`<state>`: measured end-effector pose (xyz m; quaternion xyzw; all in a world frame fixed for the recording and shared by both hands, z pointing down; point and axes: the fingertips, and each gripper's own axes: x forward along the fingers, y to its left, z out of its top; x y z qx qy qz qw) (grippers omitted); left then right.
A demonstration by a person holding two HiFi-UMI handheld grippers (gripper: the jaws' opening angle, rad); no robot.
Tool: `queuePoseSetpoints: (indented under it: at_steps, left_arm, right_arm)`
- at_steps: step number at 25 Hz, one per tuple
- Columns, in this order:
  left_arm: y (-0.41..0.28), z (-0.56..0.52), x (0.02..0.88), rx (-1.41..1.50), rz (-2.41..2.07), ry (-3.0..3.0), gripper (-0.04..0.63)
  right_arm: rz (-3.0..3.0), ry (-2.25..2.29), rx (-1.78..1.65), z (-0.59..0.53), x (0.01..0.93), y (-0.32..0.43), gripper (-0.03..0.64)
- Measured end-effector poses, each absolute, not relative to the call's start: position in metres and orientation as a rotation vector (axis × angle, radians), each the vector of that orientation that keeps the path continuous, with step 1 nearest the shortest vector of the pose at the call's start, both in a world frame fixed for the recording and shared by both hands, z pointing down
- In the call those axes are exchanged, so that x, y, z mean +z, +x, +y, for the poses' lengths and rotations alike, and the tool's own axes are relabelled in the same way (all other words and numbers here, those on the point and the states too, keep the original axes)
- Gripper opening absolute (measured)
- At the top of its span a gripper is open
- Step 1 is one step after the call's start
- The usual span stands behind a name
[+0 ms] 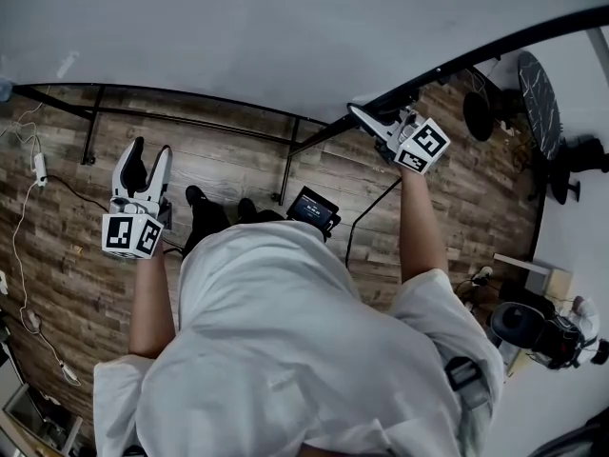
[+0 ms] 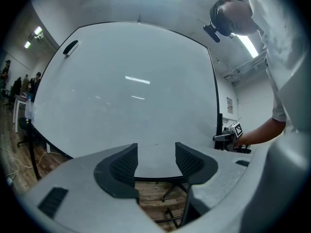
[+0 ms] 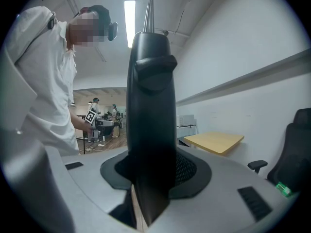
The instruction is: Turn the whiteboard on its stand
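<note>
The whiteboard (image 1: 285, 36) is a big white panel in a black frame, filling the top of the head view. My right gripper (image 1: 366, 120) is shut on the board's black side edge (image 3: 150, 106), which stands upright between its pads. My left gripper (image 1: 143, 165) is open and holds nothing; it hangs over the wood floor just short of the board's lower edge. In the left gripper view the board's face (image 2: 131, 91) fills the picture beyond the open jaws, and the right gripper (image 2: 233, 132) shows at the board's right edge. The black stand tubes (image 1: 285, 174) run below the board.
A black eraser (image 2: 70, 47) sticks to the board's upper left. White cables (image 1: 29, 255) lie on the floor at left. A small black device (image 1: 314, 208) sits by my feet. A round dark table (image 1: 540, 98) and gear (image 1: 533, 327) crowd the right. A yellow table (image 3: 214, 142) stands beyond.
</note>
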<state>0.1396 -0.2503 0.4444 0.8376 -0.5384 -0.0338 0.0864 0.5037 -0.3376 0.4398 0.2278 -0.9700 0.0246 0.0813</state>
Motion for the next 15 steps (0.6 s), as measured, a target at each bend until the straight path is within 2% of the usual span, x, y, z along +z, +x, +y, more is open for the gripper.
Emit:
queuePoseSetpoints:
  at_steps: [15]
  left_arm:
    - [0.152,-0.250,0.445,-0.078,-1.544,2.529,0.241]
  right_arm:
    - [-2.879,0.683,0.097,-0.328,0.440,0.534,0.155]
